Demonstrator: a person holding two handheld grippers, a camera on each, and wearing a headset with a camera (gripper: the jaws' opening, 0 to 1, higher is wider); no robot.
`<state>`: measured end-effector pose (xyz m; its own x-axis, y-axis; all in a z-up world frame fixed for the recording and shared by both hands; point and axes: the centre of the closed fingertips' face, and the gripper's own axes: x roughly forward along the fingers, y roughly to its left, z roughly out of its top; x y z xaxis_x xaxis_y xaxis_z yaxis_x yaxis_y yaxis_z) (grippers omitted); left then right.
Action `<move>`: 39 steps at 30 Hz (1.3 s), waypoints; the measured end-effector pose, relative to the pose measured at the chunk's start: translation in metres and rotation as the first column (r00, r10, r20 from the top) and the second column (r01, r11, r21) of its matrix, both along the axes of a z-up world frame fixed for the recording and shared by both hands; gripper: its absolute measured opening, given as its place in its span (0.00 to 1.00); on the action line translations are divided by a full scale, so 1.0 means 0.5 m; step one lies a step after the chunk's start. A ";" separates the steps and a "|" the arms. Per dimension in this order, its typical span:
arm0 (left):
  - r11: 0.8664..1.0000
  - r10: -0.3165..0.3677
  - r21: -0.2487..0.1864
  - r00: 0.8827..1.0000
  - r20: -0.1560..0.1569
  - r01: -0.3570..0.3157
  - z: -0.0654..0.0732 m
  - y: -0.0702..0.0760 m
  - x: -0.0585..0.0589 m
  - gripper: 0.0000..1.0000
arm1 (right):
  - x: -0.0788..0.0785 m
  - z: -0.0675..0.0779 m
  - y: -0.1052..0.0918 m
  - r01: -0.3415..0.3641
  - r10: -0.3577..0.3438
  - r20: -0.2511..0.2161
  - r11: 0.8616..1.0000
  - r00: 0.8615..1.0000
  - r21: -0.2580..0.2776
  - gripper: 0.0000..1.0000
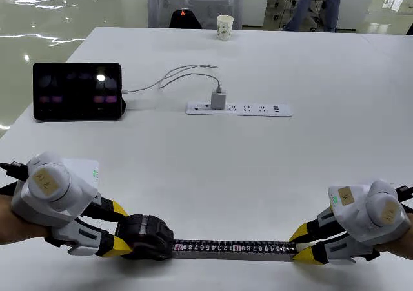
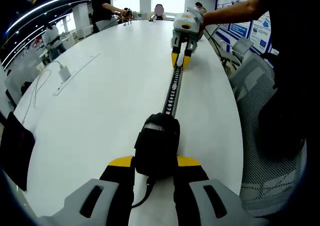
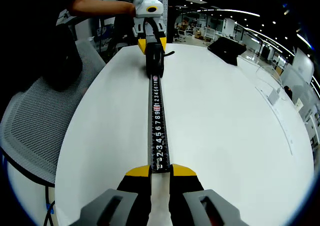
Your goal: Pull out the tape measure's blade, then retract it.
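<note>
1. The table (image 1: pixel 258 168) bore the work near its front edge.
2. The left gripper (image 1: pixel 121 229) clamped its fingers on the tape measure case (image 1: pixel 147 236), which looked rigid and chunky enough for a sound hold.
3. The right gripper (image 1: pixel 301 244) pinched the end of the drawn-out blade (image 1: pixel 235 247), thin, springy steel that would probably snap back if released.

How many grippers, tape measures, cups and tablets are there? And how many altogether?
Grippers: 2 (left gripper, right gripper)
Tape measure: 1
Cup: 1
Tablet: 1
Total: 5
</note>
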<state>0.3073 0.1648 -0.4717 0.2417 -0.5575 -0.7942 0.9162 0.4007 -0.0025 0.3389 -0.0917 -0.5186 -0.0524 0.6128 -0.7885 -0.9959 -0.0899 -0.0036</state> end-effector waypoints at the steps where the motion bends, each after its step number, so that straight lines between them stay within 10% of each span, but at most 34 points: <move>1: 1.000 -0.001 0.001 1.000 0.001 0.001 0.000 0.000 0.000 0.24 | 0.002 -0.001 -0.003 0.001 -0.001 0.002 1.000 1.000 -0.003 0.09; 39: 1.000 0.019 0.021 0.999 0.030 -0.019 -0.002 0.001 0.003 0.24 | 0.003 -0.002 -0.025 0.010 -0.009 0.020 0.996 1.000 -0.084 0.11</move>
